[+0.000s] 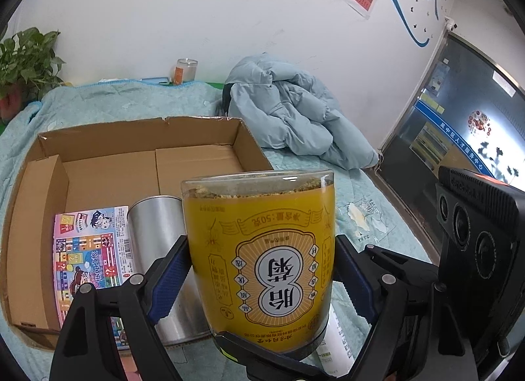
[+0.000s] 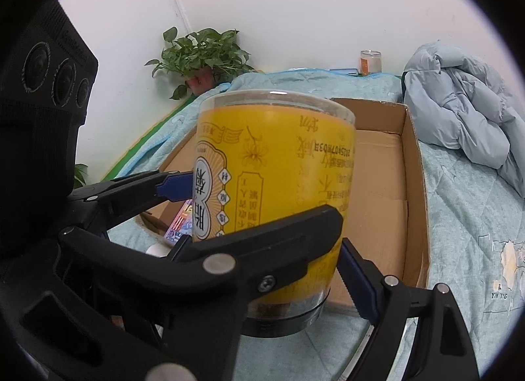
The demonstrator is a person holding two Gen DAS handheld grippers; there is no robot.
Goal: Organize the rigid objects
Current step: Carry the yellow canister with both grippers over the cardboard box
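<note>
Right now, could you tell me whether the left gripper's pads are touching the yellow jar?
Touching: in the left wrist view, both blue pads of the left gripper press against the yellow jar sides.

A yellow-labelled jar fills the middle of the frame, held upside down – its dark lid at the bottom, print inverted. The right gripper clamps it low, one blue pad pressed to its right side. From the left, the left gripper reaches in, its blue pad against the jar. Behind the jar sits an open cardboard box on a pale blue quilt – a colourful flat pack peeks out inside it. A crumpled light blue jacket lies upper right, a potted plant at upper centre.
</note>
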